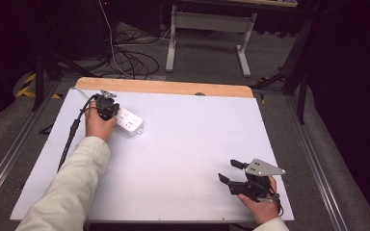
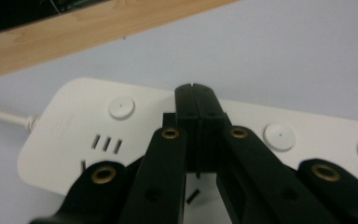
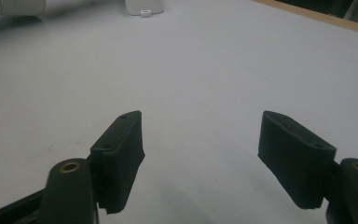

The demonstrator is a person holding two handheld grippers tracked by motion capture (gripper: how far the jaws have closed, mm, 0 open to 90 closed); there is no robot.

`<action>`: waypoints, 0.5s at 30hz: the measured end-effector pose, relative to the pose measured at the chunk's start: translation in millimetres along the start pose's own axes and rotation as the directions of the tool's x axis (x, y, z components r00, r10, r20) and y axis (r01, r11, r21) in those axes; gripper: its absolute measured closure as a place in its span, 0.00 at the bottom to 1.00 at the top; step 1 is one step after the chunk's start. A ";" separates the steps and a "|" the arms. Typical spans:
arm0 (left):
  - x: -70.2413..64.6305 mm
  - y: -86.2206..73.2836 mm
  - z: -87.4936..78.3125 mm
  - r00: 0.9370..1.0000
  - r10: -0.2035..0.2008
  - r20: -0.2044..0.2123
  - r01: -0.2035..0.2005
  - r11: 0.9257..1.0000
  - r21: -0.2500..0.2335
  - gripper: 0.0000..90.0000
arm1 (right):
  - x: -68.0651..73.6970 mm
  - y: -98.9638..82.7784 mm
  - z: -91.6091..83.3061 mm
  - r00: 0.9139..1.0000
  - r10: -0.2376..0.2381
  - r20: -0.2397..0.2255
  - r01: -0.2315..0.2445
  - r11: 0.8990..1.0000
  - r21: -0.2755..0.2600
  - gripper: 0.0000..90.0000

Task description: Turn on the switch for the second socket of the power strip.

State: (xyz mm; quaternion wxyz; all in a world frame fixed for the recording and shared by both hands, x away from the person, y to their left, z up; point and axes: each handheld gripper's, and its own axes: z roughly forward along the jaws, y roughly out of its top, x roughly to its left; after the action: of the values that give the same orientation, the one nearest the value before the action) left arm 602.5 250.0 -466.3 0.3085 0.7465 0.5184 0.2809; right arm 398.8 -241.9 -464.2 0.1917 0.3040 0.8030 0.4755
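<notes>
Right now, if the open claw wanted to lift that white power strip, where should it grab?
Probably across the power strip's narrow width near its free end, coming from above: it lies flat, long and slim, and the left claw already sits shut over the cord end.

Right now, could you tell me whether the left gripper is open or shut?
Shut. In the left gripper view, the left gripper has its two black jaws pressed flat together with no gap, their tips over the white power strip, with nothing between them.

Left gripper (image 1: 107, 107) reaches far forward with jaws pressed together; right gripper (image 1: 231, 171) sits near, jaws spread.
</notes>
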 end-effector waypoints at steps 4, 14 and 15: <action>1.1 -1.3 0.1 1.000 -0.009 0.009 0.009 1.000 -0.009 1.00 | 0.0 -0.2 -0.4 1.000 -0.001 -0.001 0.001 1.000 -0.001 0.35; 3.8 0.2 -9.4 0.999 -0.022 0.043 0.022 1.000 0.012 0.92 | -0.3 0.3 -0.5 1.000 0.002 0.003 -0.002 1.000 -0.003 0.35; 3.7 0.2 -11.0 0.999 -0.013 0.039 0.012 1.000 0.013 0.92 | -0.2 0.4 -0.5 1.000 0.001 0.003 -0.001 1.000 -0.003 0.35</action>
State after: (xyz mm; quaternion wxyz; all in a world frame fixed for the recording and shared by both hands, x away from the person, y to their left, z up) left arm 595.7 255.4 -458.6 0.3155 0.7506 0.5187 0.2609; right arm 398.7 -242.2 -463.7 0.1934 0.3048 0.8017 0.4764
